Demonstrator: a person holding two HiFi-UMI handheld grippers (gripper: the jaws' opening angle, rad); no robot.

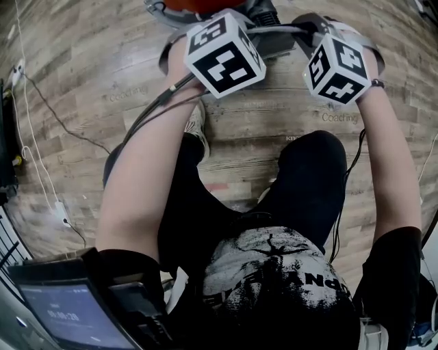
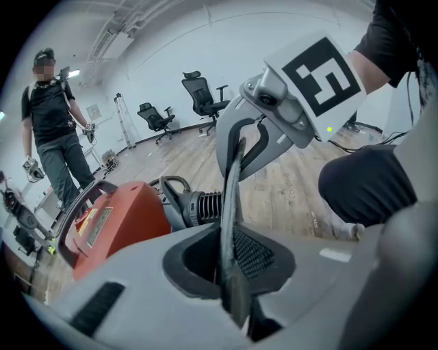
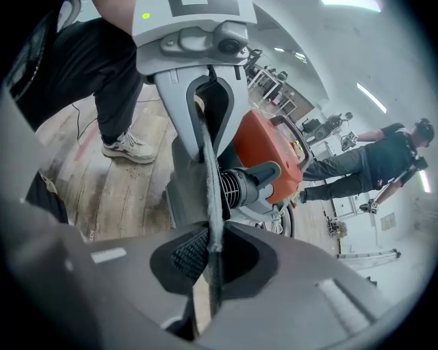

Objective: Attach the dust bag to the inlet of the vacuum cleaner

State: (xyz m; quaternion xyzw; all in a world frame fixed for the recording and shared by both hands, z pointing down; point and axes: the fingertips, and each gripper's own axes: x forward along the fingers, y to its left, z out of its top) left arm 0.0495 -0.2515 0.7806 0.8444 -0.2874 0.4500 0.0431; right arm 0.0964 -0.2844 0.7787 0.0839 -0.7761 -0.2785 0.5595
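A thin grey dust bag (image 2: 229,198) hangs stretched between my two grippers, seen edge-on in both gripper views. My left gripper (image 2: 233,273) is shut on one edge of it. My right gripper (image 3: 212,266) is shut on the opposite edge of the bag (image 3: 209,171). The orange vacuum cleaner (image 2: 116,219) stands on the floor just beyond the bag, its black ribbed inlet (image 2: 202,205) facing it. In the right gripper view the inlet (image 3: 236,188) lies directly behind the bag. The head view shows both marker cubes (image 1: 223,55) side by side, with the bag (image 1: 274,37) between them and the vacuum cleaner (image 1: 198,5) at the top edge.
The person holding the grippers kneels on the wooden floor, with knees and a shoe (image 1: 197,126) below the grippers. Cables (image 1: 41,116) trail at the left, and a laptop (image 1: 68,307) sits at the lower left. Another person (image 2: 51,137) stands behind the vacuum cleaner, with office chairs (image 2: 202,96) further back.
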